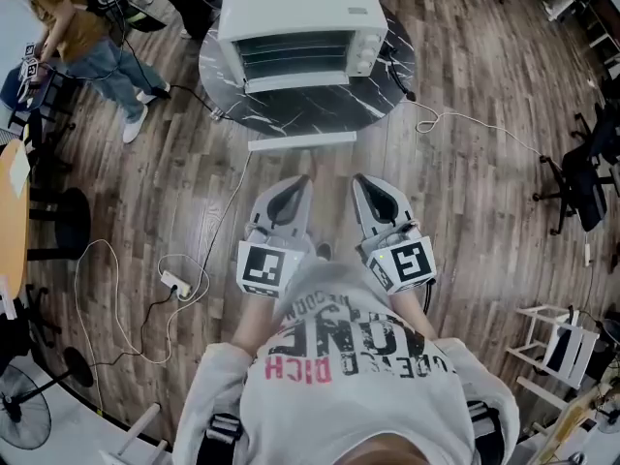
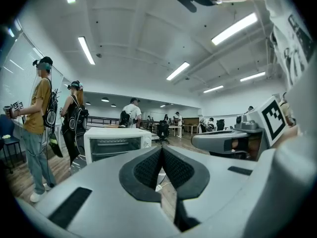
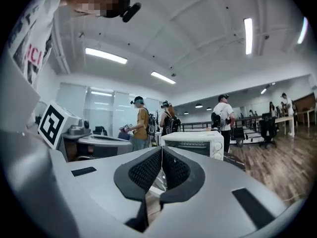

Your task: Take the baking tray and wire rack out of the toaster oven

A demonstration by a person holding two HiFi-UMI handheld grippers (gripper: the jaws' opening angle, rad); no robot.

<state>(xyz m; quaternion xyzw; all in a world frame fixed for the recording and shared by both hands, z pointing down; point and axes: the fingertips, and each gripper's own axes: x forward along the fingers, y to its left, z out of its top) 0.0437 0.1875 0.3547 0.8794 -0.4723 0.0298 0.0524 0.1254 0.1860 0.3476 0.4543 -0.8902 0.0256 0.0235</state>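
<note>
A white toaster oven [image 1: 295,32] stands on a round dark marble table [image 1: 310,109] ahead of me, its front facing me. Horizontal bars show behind its glass front; I cannot tell the tray from the rack. My left gripper [image 1: 302,180] and right gripper [image 1: 358,180] are held side by side close to my body, well short of the table, both shut with nothing between the pads. In the left gripper view the oven [image 2: 116,143] sits beyond the shut left gripper [image 2: 161,150]. The right gripper view has the oven [image 3: 193,144] just right of the shut right gripper [image 3: 162,150].
A white bar [image 1: 300,141] lies at the table's near edge. A person [image 1: 82,37] stands at the far left, others further back. On the wooden floor are a power strip [image 1: 176,284] with cables, an office chair [image 1: 581,182] and a fan [image 1: 24,419].
</note>
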